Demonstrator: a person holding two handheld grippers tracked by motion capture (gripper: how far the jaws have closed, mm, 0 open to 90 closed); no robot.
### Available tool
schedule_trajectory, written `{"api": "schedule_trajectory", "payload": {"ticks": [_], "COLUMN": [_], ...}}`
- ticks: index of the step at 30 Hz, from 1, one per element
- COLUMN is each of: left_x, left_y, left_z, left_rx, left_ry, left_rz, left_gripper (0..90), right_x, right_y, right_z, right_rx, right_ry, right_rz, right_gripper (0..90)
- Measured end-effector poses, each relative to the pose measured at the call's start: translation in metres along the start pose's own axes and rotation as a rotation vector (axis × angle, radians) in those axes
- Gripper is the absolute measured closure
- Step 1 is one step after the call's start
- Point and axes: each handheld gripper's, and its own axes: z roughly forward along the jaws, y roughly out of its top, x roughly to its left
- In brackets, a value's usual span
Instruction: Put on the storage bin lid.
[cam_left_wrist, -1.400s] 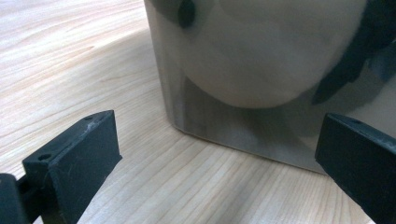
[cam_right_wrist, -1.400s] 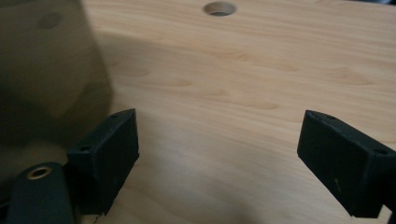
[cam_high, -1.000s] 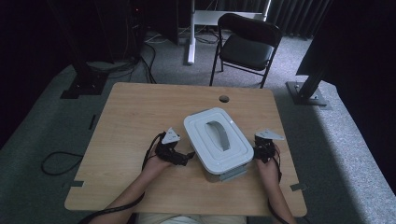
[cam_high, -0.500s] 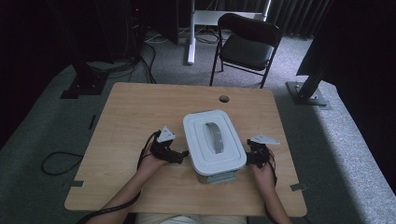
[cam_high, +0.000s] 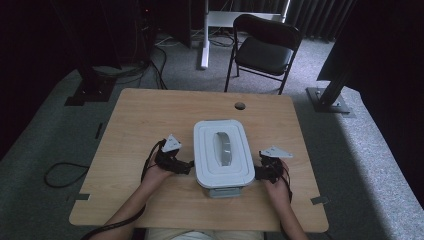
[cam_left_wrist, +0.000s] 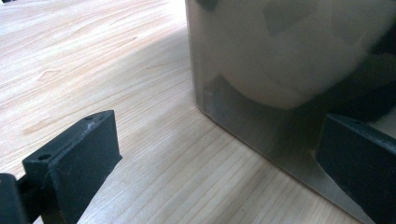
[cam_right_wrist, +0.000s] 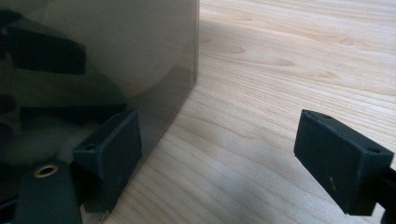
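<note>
White lidded storage box (cam_high: 221, 152) near table's (cam_high: 150, 110) front edge. Left gripper (cam_high: 186, 167) and right gripper (cam_high: 257, 172), jaws spread, flank its 2 sides.

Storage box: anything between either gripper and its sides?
Nothing visible. The left gripper and right gripper flank the lidded storage box, jaws open right at its side walls, with bare wooden table between them in both gripper views.
</note>
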Motion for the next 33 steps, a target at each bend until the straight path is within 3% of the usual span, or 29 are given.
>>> {"api": "schedule_trajectory", "payload": {"ticks": [4,6,12,17,22,33], "left_x": [0.001,0.004,0.014,0.022,0.025,0.036], "left_y": [-0.001,-0.002,-0.001,0.001,0.001,-0.009], "left_z": [0.0,0.0,-0.009,-0.016,-0.021,-0.031], "left_rx": [-0.008,-0.013,-0.026,-0.008,-0.005,0.013], "left_ry": [-0.003,0.003,0.042,0.072,0.087,0.117], "left_rz": [0.006,0.005,-0.01,-0.02,-0.013,-0.047], "left_gripper": [0.5,0.5,0.5,0.5,0.5,0.5], "right_x": [0.0,-0.004,-0.013,-0.015,-0.017,-0.021], "right_y": [0.001,0.002,0.009,0.013,0.015,0.018], "right_z": [0.001,0.002,0.005,0.007,0.007,0.005], "right_rx": [-0.006,-0.006,-0.012,-0.025,-0.038,-0.05], "right_ry": [-0.006,0.003,-0.024,-0.049,-0.047,-0.047], "right_rz": [-0.01,0.008,0.025,0.02,0.031,0.033], "right_gripper": [14.2,12.5,12.4,12.5,12.5,12.7]}}
